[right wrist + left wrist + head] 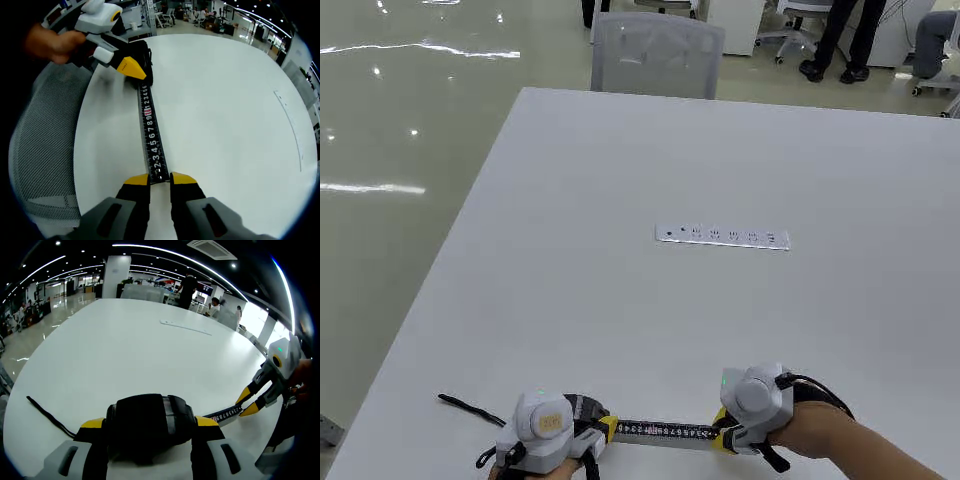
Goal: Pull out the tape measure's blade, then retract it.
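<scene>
**One tape measure (582,408), two grippers.** Its black case (149,422) is clenched between the jaws of the left gripper (605,428), at the lower left of the head view. The blade (150,135) is drawn out over the white table (720,150), its long axis running left to right along the frame's bottom edge. The right gripper (160,178) pinches its tip. One black strap (470,408) lies left of the case, one socket strip (722,236) at frame centre and one chair (657,55) at top, all apart from the blade.

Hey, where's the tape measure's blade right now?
In the head view the blade stretches along the near edge of the table, from the black case in the left hand-held gripper to the right hand-held gripper pinching its tip.
</scene>
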### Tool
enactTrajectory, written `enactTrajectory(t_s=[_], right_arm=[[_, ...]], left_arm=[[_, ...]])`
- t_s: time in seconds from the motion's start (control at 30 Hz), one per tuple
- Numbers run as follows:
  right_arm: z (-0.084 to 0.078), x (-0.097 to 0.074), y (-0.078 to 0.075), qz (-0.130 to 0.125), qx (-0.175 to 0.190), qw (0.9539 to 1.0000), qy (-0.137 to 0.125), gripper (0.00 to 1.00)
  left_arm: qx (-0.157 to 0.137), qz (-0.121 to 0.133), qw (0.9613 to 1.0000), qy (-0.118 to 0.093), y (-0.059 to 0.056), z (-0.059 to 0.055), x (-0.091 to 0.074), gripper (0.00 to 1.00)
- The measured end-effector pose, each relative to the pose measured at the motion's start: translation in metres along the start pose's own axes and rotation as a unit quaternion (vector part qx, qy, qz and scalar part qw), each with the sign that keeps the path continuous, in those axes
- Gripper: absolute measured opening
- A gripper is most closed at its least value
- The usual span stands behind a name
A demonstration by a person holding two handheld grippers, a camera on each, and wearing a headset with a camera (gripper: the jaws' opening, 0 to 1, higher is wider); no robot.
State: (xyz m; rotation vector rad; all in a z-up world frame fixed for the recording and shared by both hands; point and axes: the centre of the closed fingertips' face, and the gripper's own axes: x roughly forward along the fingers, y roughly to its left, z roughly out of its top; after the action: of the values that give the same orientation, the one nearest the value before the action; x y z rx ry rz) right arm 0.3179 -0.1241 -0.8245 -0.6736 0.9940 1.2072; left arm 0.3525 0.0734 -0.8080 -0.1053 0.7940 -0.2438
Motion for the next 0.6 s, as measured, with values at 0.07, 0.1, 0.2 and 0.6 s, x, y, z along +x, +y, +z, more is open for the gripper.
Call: enactTrajectory(t_s=[0.07, 0.1, 0.2, 0.6], right_arm=[[0.001, 0.001, 0.0, 0.0, -0.001, 1.0, -0.001, 0.14], [0.002, 0.001, 0.0, 0.0, -0.001, 1.0, -0.001, 0.14], [0.005, 0.003, 0.001, -0.001, -0.002, 1.0, -0.002, 0.14], [0.015, 0.008, 0.002, 0.001, -0.005, 0.9999, -0.009, 0.14]], left_arm=[[0.0, 0.0, 1.0, 0.0, 0.0, 0.0, 0.0, 0.64], [0.0, 0.0, 1.0, -0.001, 0.0, 0.0, 0.0, 0.64], [0.0, 0.0, 1.0, -0.002, 0.0, 0.0, 0.0, 0.64], [-0.002, 0.0, 1.0, 0.0, 0.001, 0.0, 0.0, 0.64]])
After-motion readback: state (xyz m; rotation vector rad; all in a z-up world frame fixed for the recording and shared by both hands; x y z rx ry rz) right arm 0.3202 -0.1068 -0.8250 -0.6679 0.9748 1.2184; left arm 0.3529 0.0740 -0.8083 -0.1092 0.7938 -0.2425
